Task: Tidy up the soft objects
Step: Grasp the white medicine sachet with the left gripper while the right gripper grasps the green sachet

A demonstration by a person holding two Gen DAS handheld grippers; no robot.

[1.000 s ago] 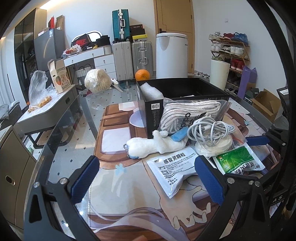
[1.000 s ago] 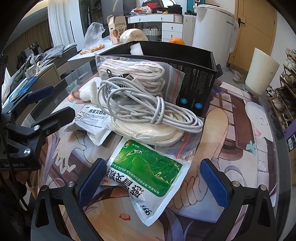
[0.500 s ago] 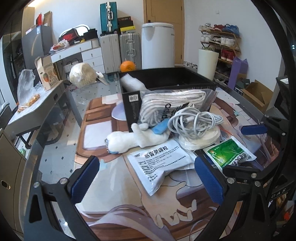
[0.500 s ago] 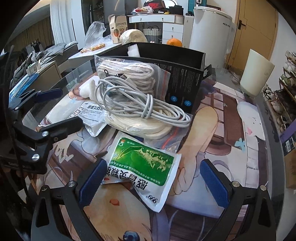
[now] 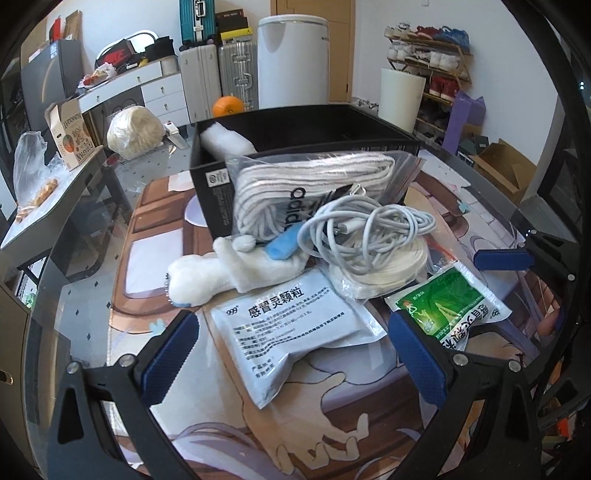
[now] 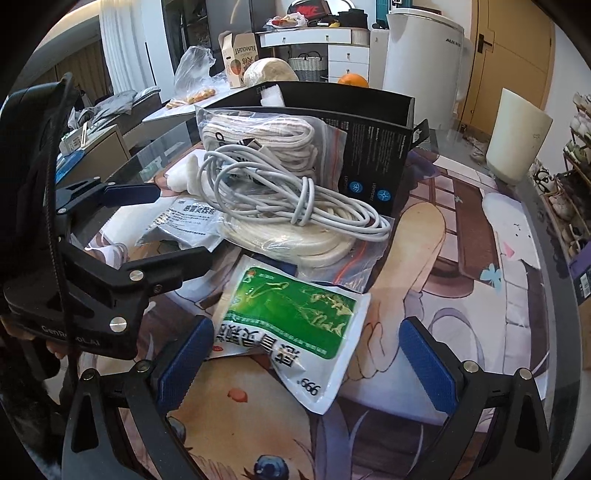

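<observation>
Clutter sits heaped against the near side of the black box [image 5: 310, 147]; left gripper [image 5: 295, 347] gapes around the grey sachet [image 5: 291, 325], right gripper [image 6: 303, 354] gapes around the green sachet [image 6: 291, 317], likely for pickup.

Setting, as I read it from both wrist cameras: a lived-in home, likely an entry or living area. I note a shoe rack [image 5: 428, 48] stacked with sneakers against the wall, hard-shell suitcases [image 5: 218, 74] standing upright beside a wooden door [image 5: 314, 22], a white chest of drawers [image 5: 162, 92] piled with bags, a tall white appliance [image 5: 293, 62], and curtains [image 6: 122, 51] at a window. I work over a glass-topped table [image 5: 85, 229] covering a cartoon-print mat [image 6: 480, 258], an orange [image 5: 228, 105] at its far end.
</observation>
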